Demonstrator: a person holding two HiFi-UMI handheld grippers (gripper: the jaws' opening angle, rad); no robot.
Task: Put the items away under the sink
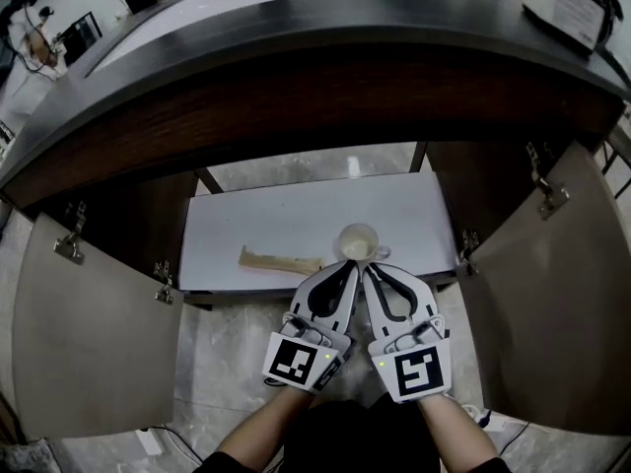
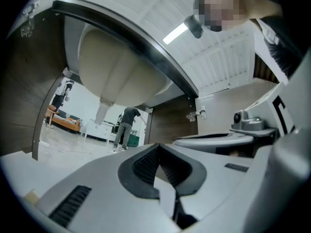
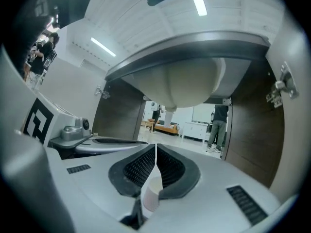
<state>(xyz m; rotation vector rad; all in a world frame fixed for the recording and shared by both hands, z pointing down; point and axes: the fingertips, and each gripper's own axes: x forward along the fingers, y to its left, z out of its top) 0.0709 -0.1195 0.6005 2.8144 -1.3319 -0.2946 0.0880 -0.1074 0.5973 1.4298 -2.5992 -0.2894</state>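
A dark curved worktop (image 1: 325, 28) spans the top of the head view, and both gripper views show the pale underside of the sink bowl (image 3: 189, 86) hanging beneath it. Below it the cabinet stands open, the left door (image 1: 94, 333) and the right door (image 1: 552, 304) swung out wide to either side. Inside, a white shelf (image 1: 296, 215) forms the cabinet floor. The two grippers are held side by side in front of this shelf, their tips angled toward each other over the middle of its front edge. The left claw (image 1: 347, 264) is pressed together with nothing in it, which the left gripper view confirms. The right claw (image 1: 369, 267) is likewise together and empty, only a hairline showing between its ribbed pads (image 3: 141, 166) in the right gripper view. A flat wooden strip (image 1: 279, 260) lies along the shelf's front edge, left of the middle and just left of the left claw. A small white cup (image 1: 358, 241) stands upright near that front edge, right of the strip and just beyond the two claw tips.
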